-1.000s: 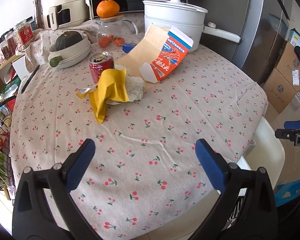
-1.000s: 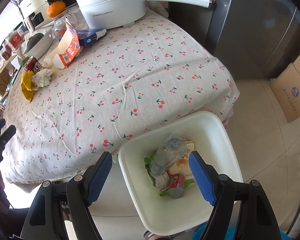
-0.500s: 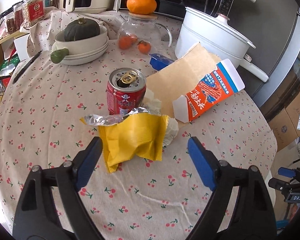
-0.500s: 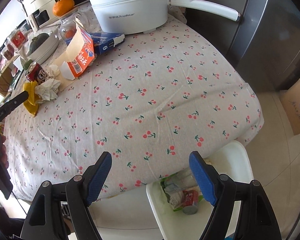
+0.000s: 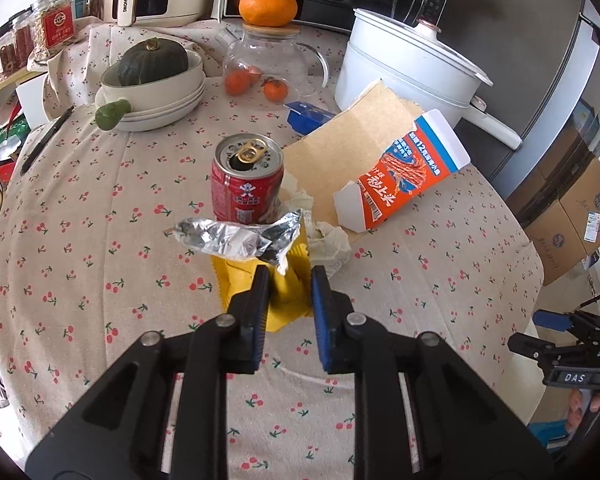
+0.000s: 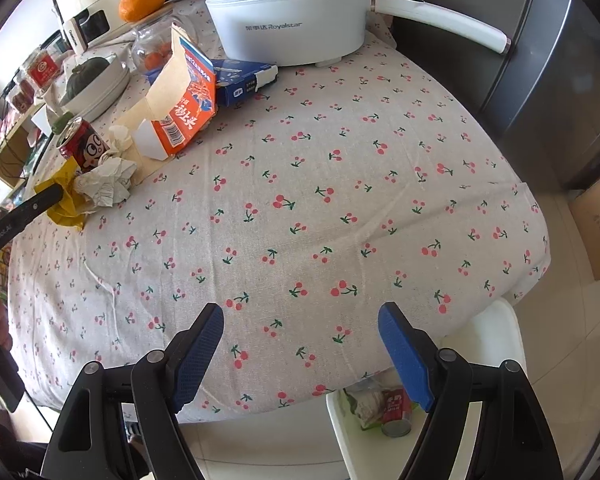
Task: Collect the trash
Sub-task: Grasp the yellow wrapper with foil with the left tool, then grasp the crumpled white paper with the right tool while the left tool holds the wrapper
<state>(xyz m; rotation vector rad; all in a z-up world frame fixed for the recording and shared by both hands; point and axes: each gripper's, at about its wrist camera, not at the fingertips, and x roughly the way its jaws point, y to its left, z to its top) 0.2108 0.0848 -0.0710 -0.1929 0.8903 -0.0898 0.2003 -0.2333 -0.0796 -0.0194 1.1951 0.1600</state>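
Observation:
My left gripper [image 5: 286, 280] is shut on the yellow snack wrapper [image 5: 236, 276], whose torn silver top [image 5: 236, 238] sticks up before the fingers. Behind it stand a red can [image 5: 247, 178], a crumpled tissue [image 5: 328, 242] and a torn orange-and-white carton [image 5: 400, 176]. The right wrist view shows the same wrapper [image 6: 66, 196], can [image 6: 80, 146], tissue [image 6: 106, 184] and carton [image 6: 184, 108] at the left. My right gripper [image 6: 300, 342] is open and empty over the table's near edge. The white bin [image 6: 496, 336] with trash in it stands below on the floor.
A white pot [image 5: 404, 68], a glass teapot [image 5: 264, 64] with an orange on its lid, a bowl with a green squash [image 5: 152, 76], a blue box [image 6: 240, 78] and a pen [image 5: 46, 138] are on the cherry-print tablecloth [image 6: 320, 200]. Cardboard boxes [image 5: 572, 216] stand on the floor.
My left gripper moved forward over the table and shut on the yellow wrapper. My right gripper rose from over the bin to above the table's edge.

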